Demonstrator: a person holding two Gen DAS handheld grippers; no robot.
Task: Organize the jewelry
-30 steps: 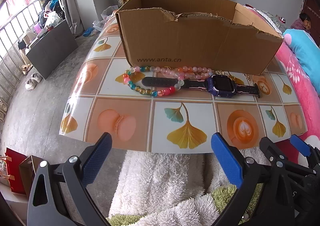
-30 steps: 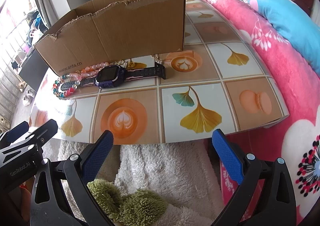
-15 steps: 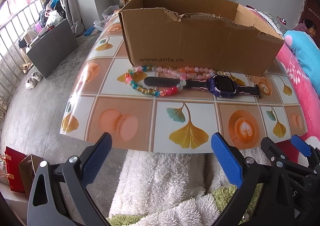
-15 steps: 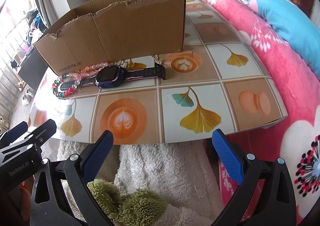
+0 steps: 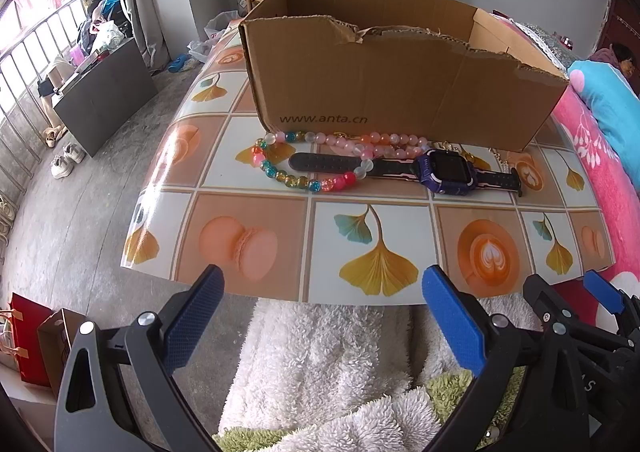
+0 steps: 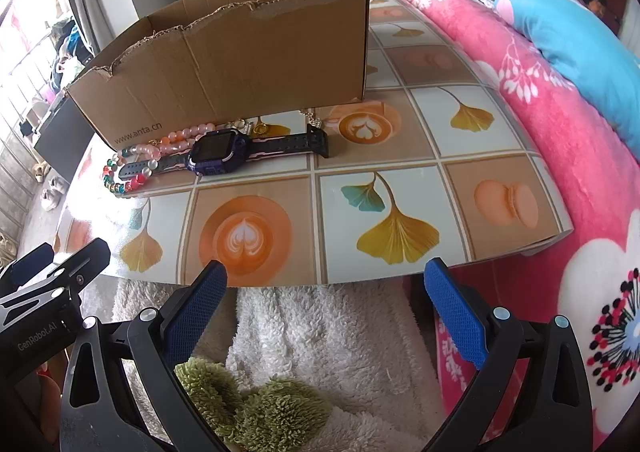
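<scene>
left camera has eased slightly closer to the table [image 5: 248,219] since a second ago; nothing on it has moved. left gripper [image 5: 320,316] and right gripper [image 6: 324,310] both spread wide, empty, hanging off the near edge. bead bracelet [image 5: 296,175], pink bead string [image 5: 380,140] and purple watch [image 5: 448,171] all lie on the table just in front of the cardboard box [image 5: 400,91]. box interior hidden. looks like sorting hasn't started; every piece left to do.

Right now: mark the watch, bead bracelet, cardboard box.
watch [image 5: 447,171], left wrist view, on its dark screen.
bead bracelet [image 5: 294,181], left wrist view, on its front bead run.
cardboard box [image 6: 240,63], right wrist view, on its front wall.
</scene>
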